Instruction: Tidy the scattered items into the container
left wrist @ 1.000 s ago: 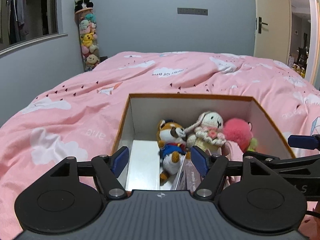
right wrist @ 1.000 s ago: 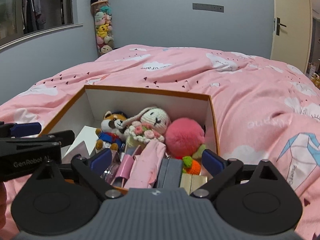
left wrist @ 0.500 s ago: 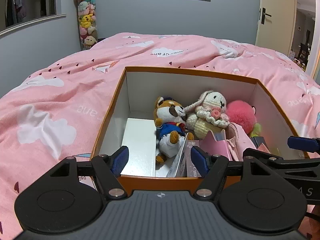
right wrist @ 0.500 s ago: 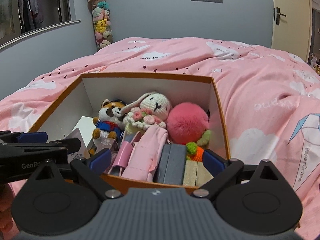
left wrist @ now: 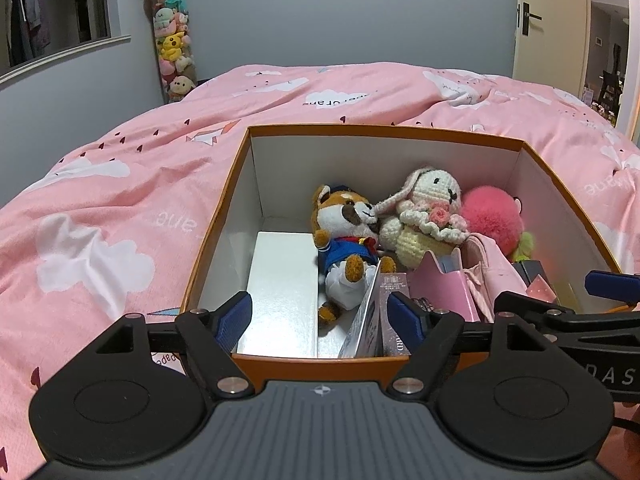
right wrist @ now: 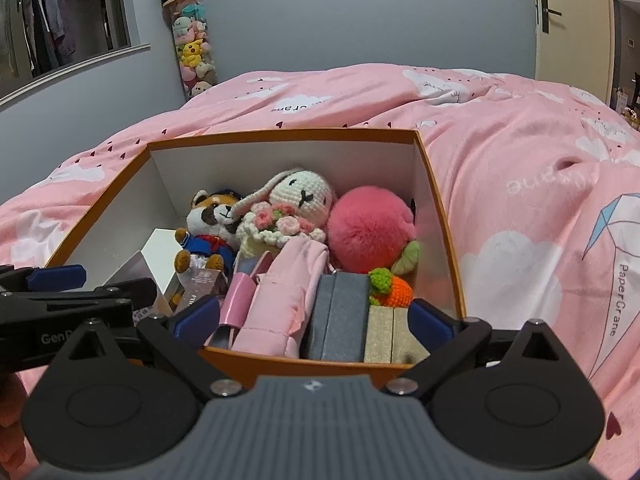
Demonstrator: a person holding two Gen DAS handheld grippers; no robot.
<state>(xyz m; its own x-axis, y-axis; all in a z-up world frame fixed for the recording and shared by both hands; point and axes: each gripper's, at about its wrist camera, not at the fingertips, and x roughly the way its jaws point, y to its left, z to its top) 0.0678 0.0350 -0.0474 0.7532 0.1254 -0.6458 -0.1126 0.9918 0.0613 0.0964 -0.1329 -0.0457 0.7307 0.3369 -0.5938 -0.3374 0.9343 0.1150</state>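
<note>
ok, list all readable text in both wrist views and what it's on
"PaperCrane": pink cloud-print duvet, beside its origami crane drawing; it repeats upside down further up the bed.
"GenR", cut off: black arm of the left gripper in the right wrist view.
"DAS", cut off: black arm of the right gripper in the left wrist view.
"RD", partial: dark booklet in the orange cardboard box; its remaining print is too small.

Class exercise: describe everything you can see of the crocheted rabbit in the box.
The crocheted rabbit is cream yarn with long drooping pink-lined ears, small black eyes, a stitched black nose and a bouquet of pink and white yarn flowers at its chest. It sits upright against the back wall of the orange box, between the fox plush, which one ear drapes over, and the pink pompom. Neither gripper touches it.
</note>
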